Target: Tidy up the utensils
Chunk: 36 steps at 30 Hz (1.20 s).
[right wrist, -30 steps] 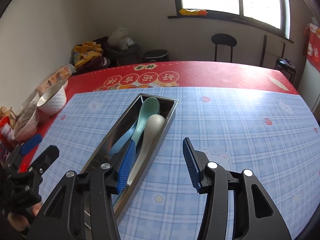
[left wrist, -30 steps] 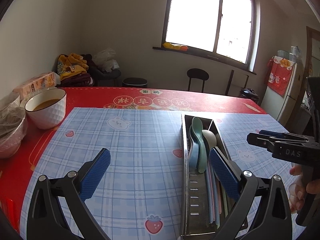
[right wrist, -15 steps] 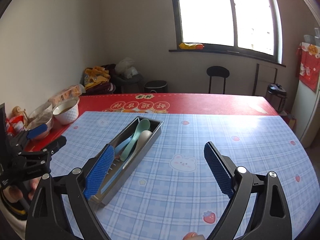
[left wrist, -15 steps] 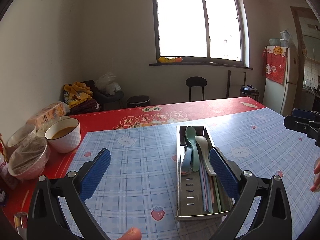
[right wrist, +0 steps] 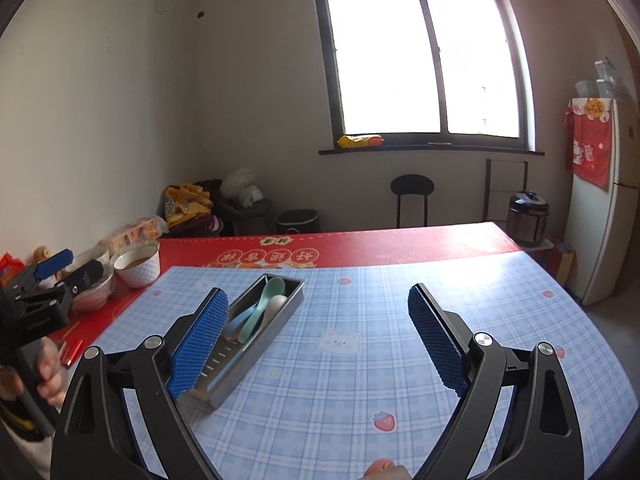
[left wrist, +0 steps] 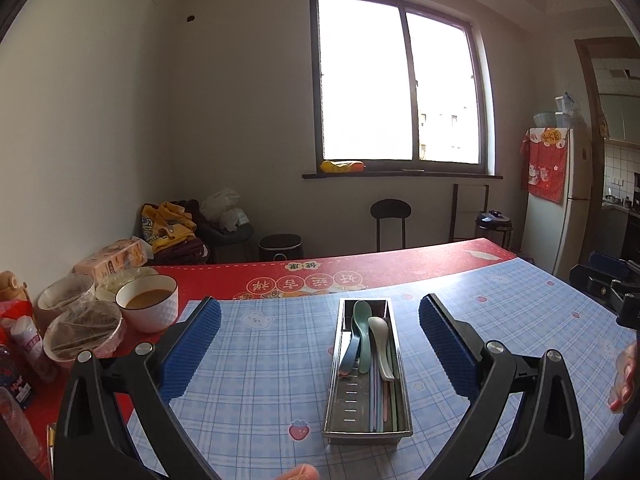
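1. At the bottom of the left wrist view, the left gripper (left wrist: 319, 346) is seen with its blue pads spread wide; nothing is held between them.
2. At the bottom of the right wrist view, the right gripper (right wrist: 318, 338) is likewise spread to its widest, with only the tablecloth visible in the gap.
3. Just beyond the left gripper, in the lower centre of that view, a stainless-steel utensil tray (left wrist: 367, 432) is found lying lengthwise on the blue checked tablecloth (left wrist: 272, 360).
4. Inside the tray, a green spoon (left wrist: 361, 320), a blue spoon (left wrist: 349, 354) and a white spoon (left wrist: 381, 344) are laid with their bowls toward the far end; pastel chopsticks (left wrist: 380, 404) are lined up along the near right part.
5. No loose utensil is seen on the cloth around the tray in either view.
6. At the middle left of the frame, a white bowl of brown liquid (left wrist: 147, 306) and covered bowls (left wrist: 82, 330) are set on the red mat, well apart from the tray.
7. Farther back, a stool (left wrist: 390, 216) is seen against the wall below the window (left wrist: 400, 80).
8. The gathering step is judged to be finished, since every visible utensil already lies in the tray and both claws are empty and clear of it.
9. The next move is judged to call for little: a check for stray pieces, or a two-sided grasp of the tray walls should it need shifting.
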Available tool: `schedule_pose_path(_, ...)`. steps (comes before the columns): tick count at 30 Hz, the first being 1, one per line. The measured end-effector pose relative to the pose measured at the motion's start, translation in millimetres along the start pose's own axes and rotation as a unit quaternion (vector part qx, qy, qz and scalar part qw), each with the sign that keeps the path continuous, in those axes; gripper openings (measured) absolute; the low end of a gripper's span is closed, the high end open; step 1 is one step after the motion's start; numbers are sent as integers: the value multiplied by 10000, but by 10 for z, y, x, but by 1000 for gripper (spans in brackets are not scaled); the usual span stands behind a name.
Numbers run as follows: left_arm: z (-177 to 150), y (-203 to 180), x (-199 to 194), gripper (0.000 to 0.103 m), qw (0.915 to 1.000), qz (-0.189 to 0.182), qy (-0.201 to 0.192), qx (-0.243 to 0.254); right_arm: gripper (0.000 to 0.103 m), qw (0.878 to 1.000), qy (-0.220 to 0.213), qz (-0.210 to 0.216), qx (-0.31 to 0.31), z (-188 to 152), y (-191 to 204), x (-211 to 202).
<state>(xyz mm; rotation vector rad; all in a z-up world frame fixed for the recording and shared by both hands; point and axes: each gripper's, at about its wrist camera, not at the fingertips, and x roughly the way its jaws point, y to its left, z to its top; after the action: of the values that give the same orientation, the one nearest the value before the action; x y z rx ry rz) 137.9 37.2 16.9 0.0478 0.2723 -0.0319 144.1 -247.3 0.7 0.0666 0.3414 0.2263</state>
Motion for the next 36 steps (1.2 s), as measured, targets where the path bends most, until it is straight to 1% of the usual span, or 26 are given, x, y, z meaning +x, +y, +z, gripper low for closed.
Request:
schedule_pose_path(4,23,-57,-91,97,10000,45,-53,-15,88,10000,-53,-40,28,-21,-39,-110)
schedule_pose_path(10,9,-151,-164,97,9999,114,-78,90,88,9998,-132,-104,97,-40,-118,-215)
schedule_pose_path(23,25,-251,-292,97,9997,32,-151,165,88,9995,-167,-203,159,-57,-207,-308)
schedule_pose_path(36,34,-291,-358,97,9997,-54,-173,192,88,9993,-192,-307,79,-36,-178,-334)
